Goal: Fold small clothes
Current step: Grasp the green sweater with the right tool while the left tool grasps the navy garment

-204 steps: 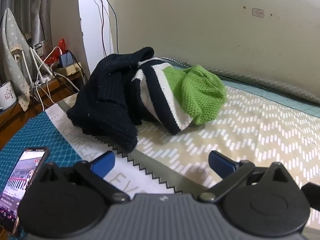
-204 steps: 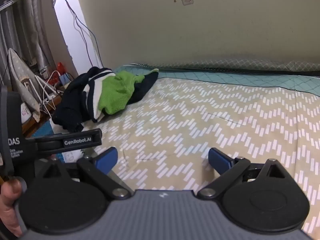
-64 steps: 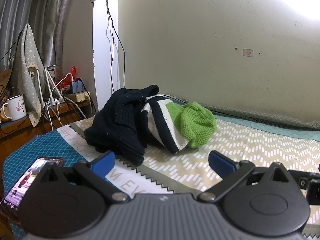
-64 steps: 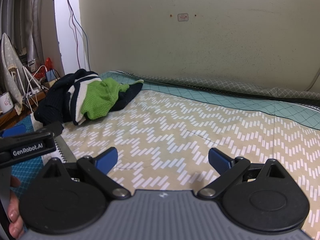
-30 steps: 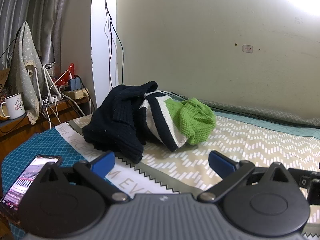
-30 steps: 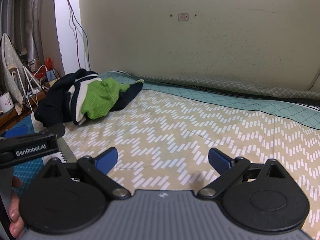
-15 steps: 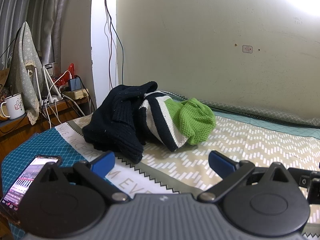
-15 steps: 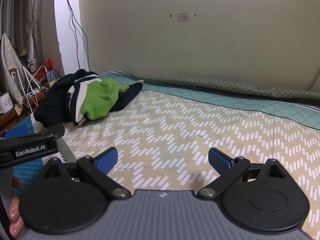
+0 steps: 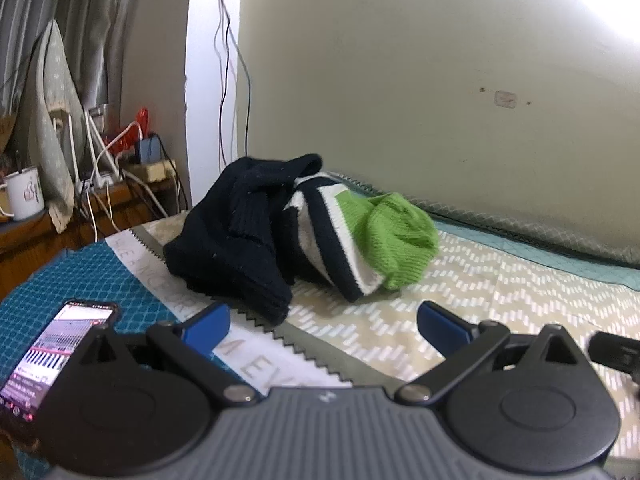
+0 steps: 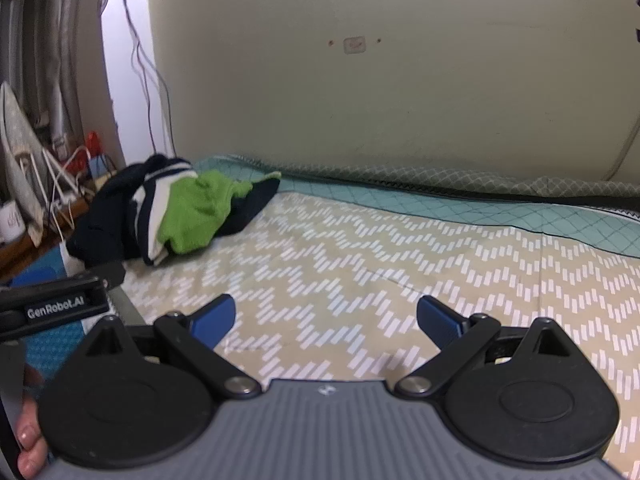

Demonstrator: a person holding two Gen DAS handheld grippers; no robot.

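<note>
A heap of small clothes [image 9: 296, 232] lies at the left end of the bed: a dark navy knit, a navy-and-white striped piece and a bright green knit [image 9: 394, 236]. My left gripper [image 9: 322, 326] hovers just short of the heap, open, nothing between its blue fingertips. The same heap [image 10: 176, 212] sits far left in the right wrist view. My right gripper [image 10: 326, 320] stands open over the bare patterned bedcover [image 10: 380, 264], well to the right of the clothes. The left gripper's body [image 10: 56, 304] shows at that view's left edge, held by a hand [image 10: 28, 440].
A phone [image 9: 56, 344] with a lit screen lies on a teal cloth at the bed's left edge. Beyond it a wooden side table carries a white mug [image 9: 24, 196], chargers and cables [image 9: 120, 168]. A wall [image 9: 420, 80] runs behind the bed.
Both views have shifted slightly: the left gripper has edged closer to the heap, and the right view has tilted a little. Both grippers stay open and the clothes have not moved.
</note>
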